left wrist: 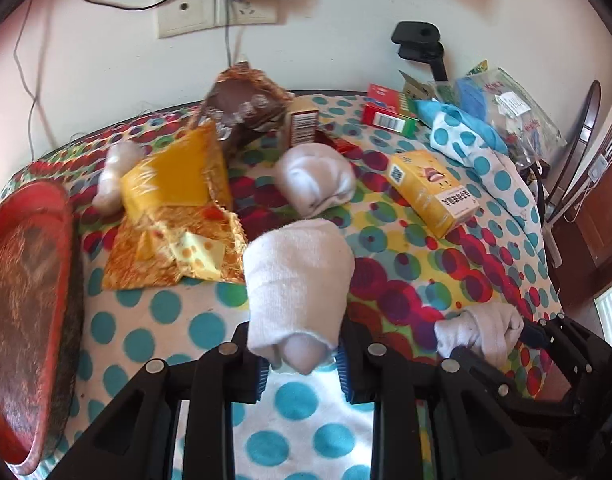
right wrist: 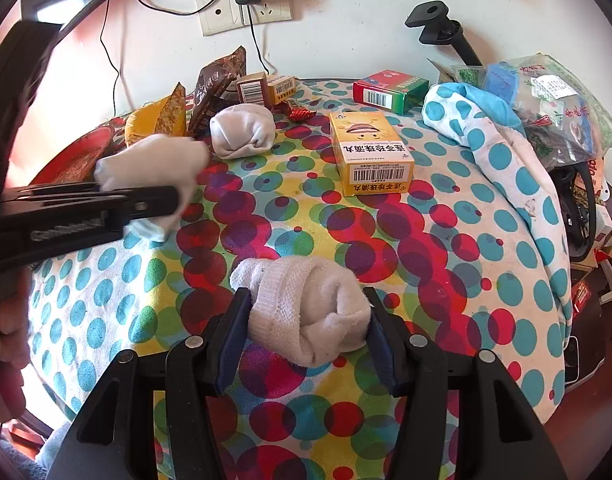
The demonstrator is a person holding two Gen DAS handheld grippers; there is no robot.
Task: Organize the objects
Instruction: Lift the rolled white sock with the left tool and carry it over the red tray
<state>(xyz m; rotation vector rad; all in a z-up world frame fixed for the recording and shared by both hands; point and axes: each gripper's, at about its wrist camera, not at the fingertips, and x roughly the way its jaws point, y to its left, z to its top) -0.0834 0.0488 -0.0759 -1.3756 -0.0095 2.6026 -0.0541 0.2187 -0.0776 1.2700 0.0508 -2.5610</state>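
Observation:
My left gripper (left wrist: 302,364) is shut on a rolled white sock (left wrist: 298,288) and holds it above the polka-dot cloth; it also shows in the right wrist view (right wrist: 154,168). My right gripper (right wrist: 306,332) is shut on a second rolled white sock (right wrist: 309,312), which also shows at the lower right of the left wrist view (left wrist: 479,330). A third sock ball (left wrist: 315,180) lies on the cloth further back, also visible in the right wrist view (right wrist: 242,132). A small white roll (left wrist: 114,176) lies at the far left behind the snack packets.
A red tray (left wrist: 26,312) sits at the left. Yellow snack packets (left wrist: 174,216) and a brown packet (left wrist: 246,112) lie behind. A yellow medicine box (right wrist: 369,152), a red-green box (right wrist: 389,90), small boxes (right wrist: 262,88) and a cluttered plastic bag (right wrist: 553,104) fill the back and right.

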